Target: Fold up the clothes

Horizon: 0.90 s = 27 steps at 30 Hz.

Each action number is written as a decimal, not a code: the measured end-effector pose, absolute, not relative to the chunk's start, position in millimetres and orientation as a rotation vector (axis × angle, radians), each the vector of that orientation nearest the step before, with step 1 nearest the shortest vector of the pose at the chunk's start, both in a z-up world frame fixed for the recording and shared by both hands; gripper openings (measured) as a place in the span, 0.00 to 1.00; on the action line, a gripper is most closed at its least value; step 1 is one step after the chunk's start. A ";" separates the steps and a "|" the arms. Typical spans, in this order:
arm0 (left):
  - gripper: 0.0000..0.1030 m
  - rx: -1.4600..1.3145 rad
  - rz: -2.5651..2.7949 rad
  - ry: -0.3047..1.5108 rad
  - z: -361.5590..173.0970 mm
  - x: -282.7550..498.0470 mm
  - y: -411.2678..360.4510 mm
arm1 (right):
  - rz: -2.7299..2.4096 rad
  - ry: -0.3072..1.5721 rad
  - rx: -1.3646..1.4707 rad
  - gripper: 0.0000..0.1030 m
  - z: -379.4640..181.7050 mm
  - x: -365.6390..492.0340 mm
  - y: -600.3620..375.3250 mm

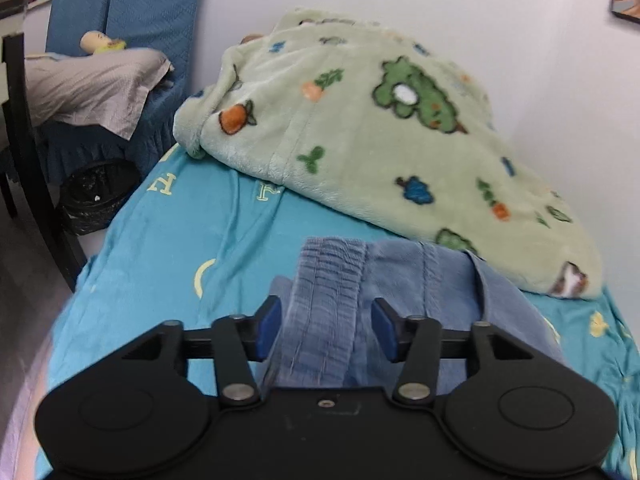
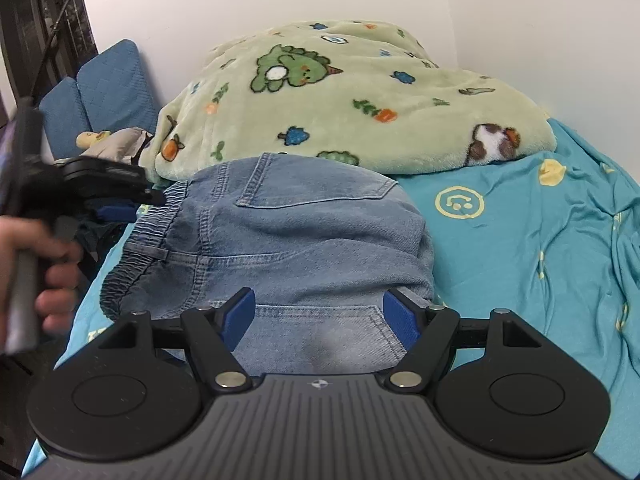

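Note:
Light blue denim shorts (image 2: pixel 288 236) lie folded on the turquoise bed sheet (image 2: pixel 520 240), elastic waistband to the left, back pockets up. My right gripper (image 2: pixel 320 316) is open, its blue pads on either side of the near edge of the denim. My left gripper (image 1: pixel 326 328) is open, with the gathered waistband (image 1: pixel 324 300) running between its blue pads without being pinched. The left gripper also shows in the right wrist view (image 2: pixel 116 204), held by a hand at the waistband end.
A green fleece blanket (image 1: pixel 380 128) with animal prints is heaped behind the shorts against the white wall. Left of the bed stand a blue chair (image 1: pixel 120 20) with a grey cloth (image 1: pixel 92 88), a black bin (image 1: pixel 96 196) and a dark table leg (image 1: pixel 36 168).

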<state>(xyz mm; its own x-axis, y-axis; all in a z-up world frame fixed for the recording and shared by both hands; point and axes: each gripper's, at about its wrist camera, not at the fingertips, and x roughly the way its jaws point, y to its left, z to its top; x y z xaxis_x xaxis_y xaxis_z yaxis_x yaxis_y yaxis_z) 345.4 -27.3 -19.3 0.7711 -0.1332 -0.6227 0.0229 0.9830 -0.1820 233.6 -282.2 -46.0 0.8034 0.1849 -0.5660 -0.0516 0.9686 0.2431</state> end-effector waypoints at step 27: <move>0.66 -0.304 -0.180 0.686 -94.8 267.7 9.5 | 0.078 0.488 0.304 0.73 -56.4 264.9 -308.9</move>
<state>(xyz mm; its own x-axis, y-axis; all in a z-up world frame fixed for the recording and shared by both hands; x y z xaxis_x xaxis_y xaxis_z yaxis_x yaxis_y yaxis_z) 267.7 9.5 -94.8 0.7610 -0.2620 -0.5935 0.0634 0.9405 -0.3339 264.9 -308.9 -56.4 0.8814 0.1456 -0.4493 -0.0012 0.9520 0.3061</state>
